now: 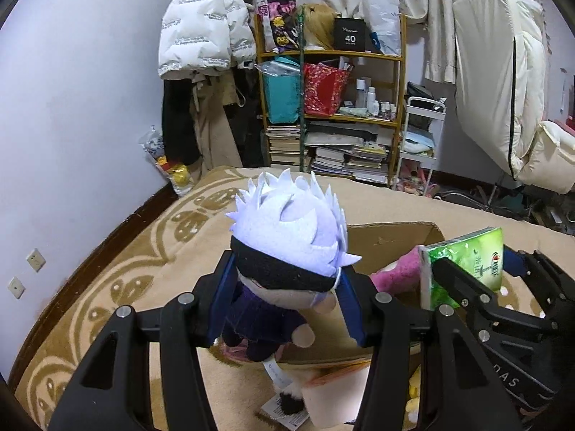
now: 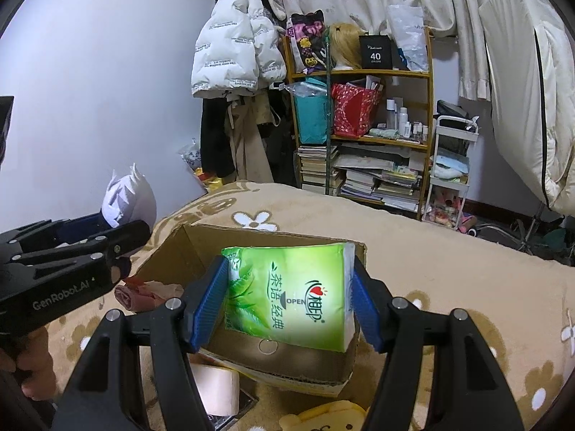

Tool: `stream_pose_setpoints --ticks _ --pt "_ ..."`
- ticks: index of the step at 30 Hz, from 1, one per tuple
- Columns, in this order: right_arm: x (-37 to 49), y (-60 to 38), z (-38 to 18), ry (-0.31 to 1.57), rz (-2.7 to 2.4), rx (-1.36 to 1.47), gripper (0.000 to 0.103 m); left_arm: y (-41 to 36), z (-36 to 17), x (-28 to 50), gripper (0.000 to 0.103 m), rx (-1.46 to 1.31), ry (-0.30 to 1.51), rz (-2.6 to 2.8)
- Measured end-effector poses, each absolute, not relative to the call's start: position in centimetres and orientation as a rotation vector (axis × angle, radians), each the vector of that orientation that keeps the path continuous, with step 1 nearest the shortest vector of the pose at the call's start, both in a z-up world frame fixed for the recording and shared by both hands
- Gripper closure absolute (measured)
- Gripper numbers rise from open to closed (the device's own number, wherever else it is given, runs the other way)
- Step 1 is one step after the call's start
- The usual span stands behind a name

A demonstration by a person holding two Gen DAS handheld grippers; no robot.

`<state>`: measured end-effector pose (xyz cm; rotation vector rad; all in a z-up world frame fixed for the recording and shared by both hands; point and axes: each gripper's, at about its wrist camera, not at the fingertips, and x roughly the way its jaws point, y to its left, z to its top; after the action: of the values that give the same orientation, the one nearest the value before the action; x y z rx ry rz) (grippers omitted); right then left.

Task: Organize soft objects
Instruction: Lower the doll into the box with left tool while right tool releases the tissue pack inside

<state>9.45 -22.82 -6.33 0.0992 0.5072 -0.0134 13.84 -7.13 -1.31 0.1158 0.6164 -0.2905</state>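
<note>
My left gripper [image 1: 282, 298] is shut on a plush doll [image 1: 287, 251] with spiky white hair, a black blindfold and a dark purple outfit, held above the near-left corner of an open cardboard box [image 1: 391, 248]. The doll [image 2: 127, 201] and the left gripper [image 2: 122, 248] show at the left edge of the right wrist view. My right gripper [image 2: 291, 291] is shut on a green pack of tissues [image 2: 291, 291], held over the box [image 2: 187, 255]. That tissue pack [image 1: 463, 265] appears at the right of the left wrist view. A pink soft item [image 1: 399, 273] lies inside the box.
The box rests on a beige flowered blanket [image 2: 449, 269]. A toilet roll [image 2: 219, 388] and a yellow plush [image 2: 323, 416] lie in front of it. A cluttered wooden shelf [image 2: 363, 125], hanging jackets [image 2: 233, 43] and a white trolley [image 2: 452, 165] stand beyond the bed.
</note>
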Motion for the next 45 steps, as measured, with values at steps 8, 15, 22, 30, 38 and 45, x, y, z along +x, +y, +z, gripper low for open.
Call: stream_pose_setpoints --ticks 8,15,22,30,38,45 --pt "10.4 -24.1 -7.4 0.540 -0.009 0.136 0.033 -8.5 -2.6 14.7 0.050 0.114 0.662 -0.346" --pt "10.8 -25.0 -8.2 0.555 0.006 0.170 0.032 -9.1 -3.4 15.0 0.044 0.134 0.679 -0.349" --pt "10.4 -25.0 -8.5 0.542 0.015 0.184 0.031 -8.8 -3.5 15.0 0.033 0.144 0.689 -0.329" --pt "9.8 -25.0 -8.2 0.537 0.013 0.170 0.029 -7.7 -3.3 14.7 0.024 0.152 0.690 -0.272" --pt "9.6 -24.5 -7.8 0.533 0.037 0.153 0.012 -6.6 -2.6 13.8 0.011 0.155 0.681 -0.236" --pt "8.4 -24.5 -7.1 0.538 0.017 0.166 0.000 -5.8 -2.3 12.8 0.007 0.168 0.686 -0.224"
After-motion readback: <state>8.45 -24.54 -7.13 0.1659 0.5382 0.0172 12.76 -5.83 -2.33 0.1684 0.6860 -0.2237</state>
